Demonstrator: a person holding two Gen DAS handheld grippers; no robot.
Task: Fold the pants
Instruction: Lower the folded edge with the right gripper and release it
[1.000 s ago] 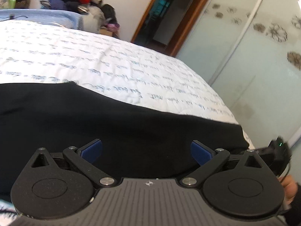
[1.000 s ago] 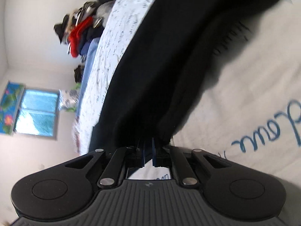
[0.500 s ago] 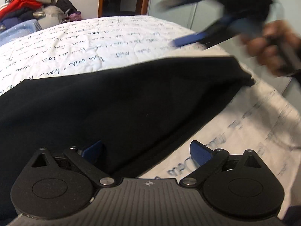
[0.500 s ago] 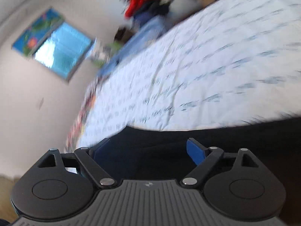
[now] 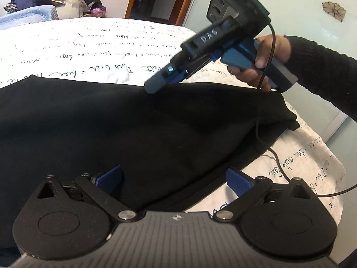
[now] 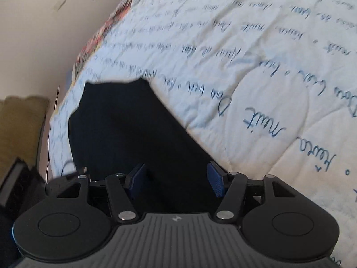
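Script-printed bedspread (image 5: 93, 51), "DAS" right gripper (image 5: 154, 87)

Script-printed bedspread (image 5: 93, 51), frosted wardrobe doors (image 5: 312, 6)

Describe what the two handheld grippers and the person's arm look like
Both are black, with ridged grey housings and blue finger pads. The right gripper bears white "DAS" lettering, a green light, a blue handle and a trailing black cable. The sleeve is black knit.

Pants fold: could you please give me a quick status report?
Left gripper open, empty. Right gripper open, jaws just narrowing, nothing gripped. Black pants flat on the bedspread. Cable trails across the pants' edge.
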